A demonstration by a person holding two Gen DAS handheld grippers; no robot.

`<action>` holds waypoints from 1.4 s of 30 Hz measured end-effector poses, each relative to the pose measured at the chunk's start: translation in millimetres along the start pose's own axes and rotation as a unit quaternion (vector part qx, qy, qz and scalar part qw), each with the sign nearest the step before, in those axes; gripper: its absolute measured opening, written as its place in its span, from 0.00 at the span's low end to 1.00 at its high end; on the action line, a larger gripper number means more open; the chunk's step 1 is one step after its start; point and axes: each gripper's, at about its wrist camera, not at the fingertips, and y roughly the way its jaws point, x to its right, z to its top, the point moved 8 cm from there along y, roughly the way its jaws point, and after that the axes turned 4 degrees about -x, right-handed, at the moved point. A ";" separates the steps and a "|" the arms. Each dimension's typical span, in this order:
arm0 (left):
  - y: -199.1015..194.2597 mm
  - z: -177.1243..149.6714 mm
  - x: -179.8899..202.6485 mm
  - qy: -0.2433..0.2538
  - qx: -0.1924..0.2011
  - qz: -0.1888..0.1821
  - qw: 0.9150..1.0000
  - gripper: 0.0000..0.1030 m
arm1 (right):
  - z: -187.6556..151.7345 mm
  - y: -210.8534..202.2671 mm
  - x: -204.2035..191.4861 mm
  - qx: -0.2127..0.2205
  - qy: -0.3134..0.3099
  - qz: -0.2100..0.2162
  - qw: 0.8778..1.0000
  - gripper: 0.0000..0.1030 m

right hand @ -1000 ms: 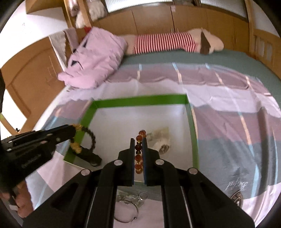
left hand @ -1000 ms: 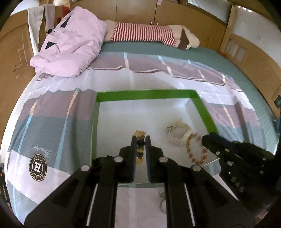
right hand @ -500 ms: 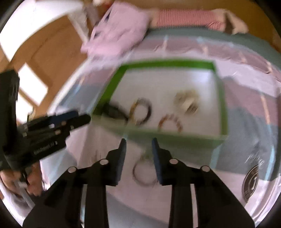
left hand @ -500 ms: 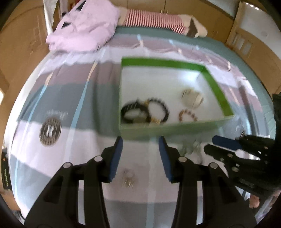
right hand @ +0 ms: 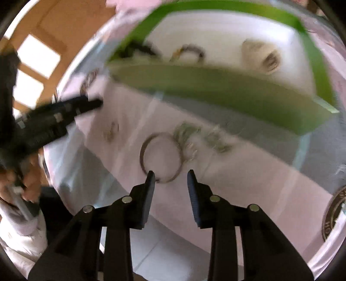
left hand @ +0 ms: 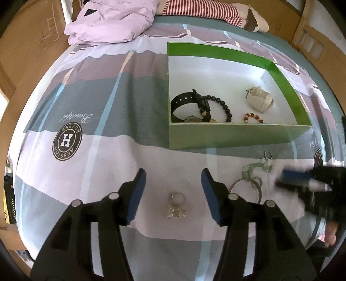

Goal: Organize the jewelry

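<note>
Silver bangle point(right hand: 161, 156) is straddled by the right gripper point(right hand: 170, 176), jaws opening, empty; the near rim should be pinched squarely. Left gripper point(left hand: 173, 179), opening, empty, is poised over the ring point(left hand: 176, 197).

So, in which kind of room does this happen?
Probably a bedroom: the green cardboard box stands on a striped bedsheet, with a crumpled lilac duvet and wooden bed frame behind.

Wide bed point(left hand: 103, 112) under a patchwork sheet of grey, mauve and white blocks ahead of the jaws, crumpled lilac duvet point(left hand: 112, 21) and red-striped bolster pillow point(left hand: 201, 10) at its far end, tan wooden panelling point(left hand: 28, 43) alongside, daylight.
</note>
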 end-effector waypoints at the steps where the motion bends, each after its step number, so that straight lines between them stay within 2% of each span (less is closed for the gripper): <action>1: 0.5 0.1 1.9 0.000 -0.001 -0.002 1.000 0.54 | 7.0 -9.5 13.3 0.032 0.022 -0.022 0.999 0.36; 3: 2.0 -0.4 6.3 0.005 -0.003 -0.004 1.000 0.55 | 15.5 -15.8 32.6 0.072 0.049 -0.068 0.994 0.36; 5: 3.7 -1.4 10.7 0.011 -0.005 -0.003 1.000 0.57 | 24.7 -10.9 40.6 0.085 0.065 -0.084 0.991 0.36; 9: 8.4 -5.6 13.8 0.019 -0.011 0.003 1.000 0.59 | 33.8 11.2 22.0 0.069 0.043 -0.072 0.994 0.37; 11: 10.9 -7.0 12.2 0.020 -0.016 0.005 1.000 0.59 | 34.7 22.3 16.3 0.054 0.024 -0.083 0.995 0.37; 12: 11.6 -7.5 10.8 0.019 -0.017 0.006 1.000 0.59 | 31.5 28.2 14.7 0.042 0.014 -0.100 0.994 0.34; 13: 11.9 -7.8 9.8 0.017 -0.018 0.006 1.000 0.59 | 30.5 29.3 17.0 0.033 0.015 -0.107 0.994 0.24; 15: 12.2 -8.5 7.4 0.014 -0.019 0.006 1.000 0.60 | 24.8 25.5 20.1 0.021 0.028 -0.097 0.995 0.10; 18: 11.8 -8.5 5.8 0.013 -0.020 0.005 1.000 0.60 | 16.8 8.1 36.6 0.013 0.054 -0.094 0.994 0.09; 19: 11.5 -8.3 6.2 0.013 -0.020 0.005 1.000 0.61 | 13.5 0.2 40.1 0.018 0.057 -0.090 0.994 0.09; 25: 14.1 -8.3 14.8 0.020 -0.022 0.001 1.000 0.62 | 1.9 -70.8 39.9 0.102 0.063 -0.002 0.993 0.09; 28: 17.0 -8.2 19.0 0.023 -0.025 0.001 0.999 0.62 | 6.1 -79.1 45.0 0.115 0.077 0.015 0.990 0.09; 34: 17.2 -4.4 17.4 0.017 -0.023 -0.009 1.000 0.65 | -4.4 -45.6 68.5 0.054 0.100 -0.052 0.992 0.10; 35: 18.4 -5.5 19.6 0.019 -0.025 -0.011 0.999 0.65 | -7.1 -42.6 71.8 0.048 0.102 -0.059 0.992 0.12; 37: 22.5 -8.7 28.5 0.029 -0.031 -0.016 0.999 0.65 | -10.8 -42.3 75.8 0.046 0.108 -0.071 0.991 0.23; 42: 38.7 -15.6 58.0 0.062 -0.045 -0.024 0.997 0.65 | -10.9 -45.8 80.0 0.056 0.117 -0.079 0.988 0.33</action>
